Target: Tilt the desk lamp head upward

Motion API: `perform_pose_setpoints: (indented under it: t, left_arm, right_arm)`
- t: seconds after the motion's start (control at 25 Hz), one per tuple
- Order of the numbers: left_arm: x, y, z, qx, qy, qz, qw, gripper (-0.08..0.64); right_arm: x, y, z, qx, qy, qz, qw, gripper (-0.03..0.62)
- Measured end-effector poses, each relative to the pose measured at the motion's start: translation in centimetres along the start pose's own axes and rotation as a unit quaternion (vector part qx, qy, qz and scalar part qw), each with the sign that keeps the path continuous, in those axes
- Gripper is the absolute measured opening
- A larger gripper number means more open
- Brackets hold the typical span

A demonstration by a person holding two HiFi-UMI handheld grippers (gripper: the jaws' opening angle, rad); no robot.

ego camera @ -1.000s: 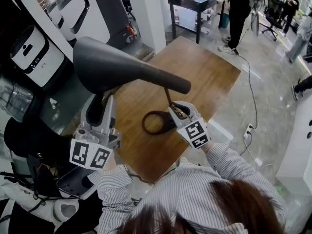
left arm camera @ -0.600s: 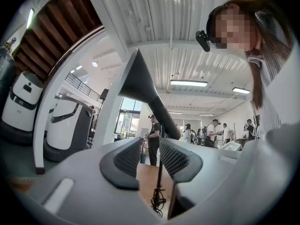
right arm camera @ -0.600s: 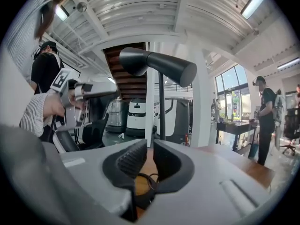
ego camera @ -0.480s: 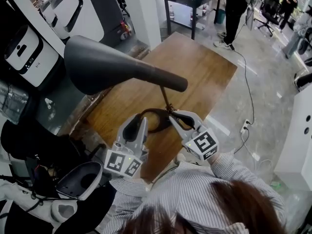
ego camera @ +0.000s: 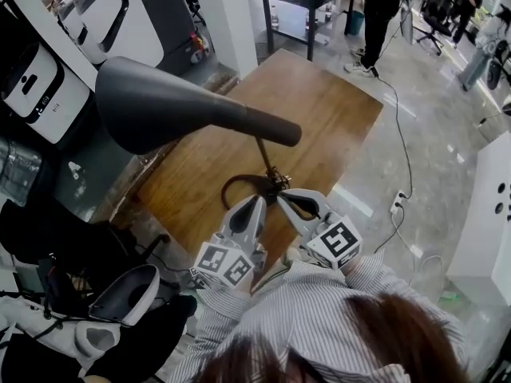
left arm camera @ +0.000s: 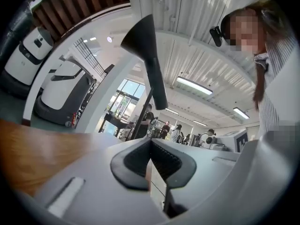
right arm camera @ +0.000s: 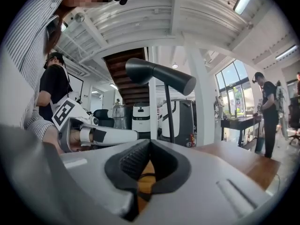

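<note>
**Q:** State of the left hand-held gripper [ego camera: 256, 202]?

**A:** Its jaws have just been closing and now meet tip to tip, with nothing between them. It lies level at the near edge of the desk [ego camera: 327, 110], pointing at the base ring [ego camera: 234, 191] of the desk lamp. The views do not show whether it touches the ring.

**Q:** And the right hand-held gripper [ego camera: 281, 195]?

**A:** Its jaws are also closed and hold nothing. Its tips sit just beside the foot of the stem [ego camera: 264, 156], which rises clear of them on one side.

**Q:** Why are both placed low, at the foot?

**A:** In my judgement, closed tips on either side of the foot can steady the lamp or press the base down. Neither hand-held gripper is on the lamp head [ego camera: 160, 106], so no tilt is being applied at this moment.

**Q:** Where is the lamp, and how does the head lie?

**A:** The base ring stands close to the near edge of the desk. The stem rises from it to the narrow neck of the head. The head's long axis is close to level. It runs from the neck, above the middle of the desk, to the wide shade, which overhangs the left edge. Tilting upward calls for raising that wide end about the stem joint.
</note>
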State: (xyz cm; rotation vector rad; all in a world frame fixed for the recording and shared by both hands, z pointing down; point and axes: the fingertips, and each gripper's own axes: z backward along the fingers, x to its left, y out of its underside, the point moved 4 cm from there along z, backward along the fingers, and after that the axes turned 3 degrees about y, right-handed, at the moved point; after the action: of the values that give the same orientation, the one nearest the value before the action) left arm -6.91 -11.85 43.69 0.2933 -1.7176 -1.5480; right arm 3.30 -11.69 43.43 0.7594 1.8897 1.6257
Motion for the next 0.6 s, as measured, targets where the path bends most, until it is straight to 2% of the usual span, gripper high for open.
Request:
perform_pose_setpoints:
  t: [0.32, 0.6]
  left_arm:
    - [-0.7, 1.0, -0.8, 0.027, 0.020, 0.001, 0.9994, 0.005]
    - [-2.1, 1.4, -1.1, 0.032, 0.036, 0.000, 0.9989, 0.005]
  right_arm:
    - [-0.4, 0.5, -0.5, 0.016, -0.011, -0.004, 1.000, 0.000]
    - [-1.0, 0.0, 0.2, -0.005, -0.016, 0.009, 1.000, 0.000]
